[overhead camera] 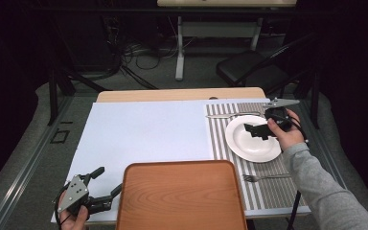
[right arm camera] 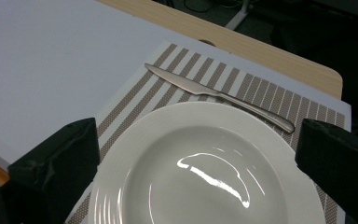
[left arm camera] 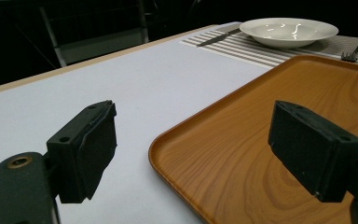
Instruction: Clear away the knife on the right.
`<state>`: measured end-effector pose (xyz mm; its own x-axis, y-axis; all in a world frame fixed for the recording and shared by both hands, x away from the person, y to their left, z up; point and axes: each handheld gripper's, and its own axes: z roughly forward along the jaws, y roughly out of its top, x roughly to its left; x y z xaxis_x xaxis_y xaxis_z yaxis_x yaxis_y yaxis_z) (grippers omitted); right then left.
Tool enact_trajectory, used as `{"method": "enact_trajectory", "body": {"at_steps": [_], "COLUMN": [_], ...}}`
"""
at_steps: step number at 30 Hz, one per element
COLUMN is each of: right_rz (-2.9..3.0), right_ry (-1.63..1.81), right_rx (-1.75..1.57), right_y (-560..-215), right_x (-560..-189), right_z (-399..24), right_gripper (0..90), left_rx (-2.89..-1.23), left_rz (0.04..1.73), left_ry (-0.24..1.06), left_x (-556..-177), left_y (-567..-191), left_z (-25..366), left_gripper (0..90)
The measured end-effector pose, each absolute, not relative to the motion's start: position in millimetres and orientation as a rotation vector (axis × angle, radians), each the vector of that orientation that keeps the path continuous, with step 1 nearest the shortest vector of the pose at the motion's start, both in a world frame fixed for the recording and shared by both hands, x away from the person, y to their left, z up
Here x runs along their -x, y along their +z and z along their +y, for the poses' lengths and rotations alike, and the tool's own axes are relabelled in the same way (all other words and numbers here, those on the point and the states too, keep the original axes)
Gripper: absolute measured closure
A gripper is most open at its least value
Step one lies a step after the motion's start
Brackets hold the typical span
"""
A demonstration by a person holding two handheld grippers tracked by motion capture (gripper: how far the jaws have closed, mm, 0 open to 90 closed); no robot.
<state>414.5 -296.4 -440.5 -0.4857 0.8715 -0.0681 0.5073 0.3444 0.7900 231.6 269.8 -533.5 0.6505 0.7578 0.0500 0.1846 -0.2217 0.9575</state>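
A white plate [overhead camera: 249, 143] lies on a striped placemat [overhead camera: 220, 143] at the table's right side. My right gripper [overhead camera: 258, 130] hovers over the plate's far right rim, open. In the right gripper view its two jaws stand wide on either side of the plate [right arm camera: 168, 135], with the gripper [right arm camera: 196, 165] holding nothing. My left gripper [overhead camera: 107, 181] is open at the table's near left corner, beside the left edge of a wooden tray [overhead camera: 179, 196]. Between its jaws in the left gripper view, the gripper [left arm camera: 196, 149] frames the tray's corner [left arm camera: 242, 154] without touching it.
A knife [overhead camera: 232, 115] lies on the placemat beyond the plate, and a fork [overhead camera: 266, 178] lies on the mat near the front edge. A white sheet [overhead camera: 143, 134] covers the table's left and middle. A chair [overhead camera: 249, 69] and cables sit on the floor behind.
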Motion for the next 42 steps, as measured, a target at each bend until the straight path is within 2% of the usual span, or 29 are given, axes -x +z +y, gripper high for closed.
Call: {"method": "enact_trajectory", "body": {"at_steps": [19, 42], "right_rz": [2.133, 2.118], "right_ry": [0.926, 0.849], "right_rx": [-1.232, -1.331], "right_y": [-437.0, -467.1], "right_x": [-460.1, -503.5], "right_z": [-287.1, -282.3], "right_gripper": [0.0, 0.0], "left_rx": [-1.748, -1.758], "left_rz": [0.769, 0.773], "left_ry": [0.629, 0.620], "left_x": [-232.4, -233.4], "left_y": [-534.8, -536.5], "left_z": [270.4, 270.3], "left_gripper": [15.6, 15.6]}}
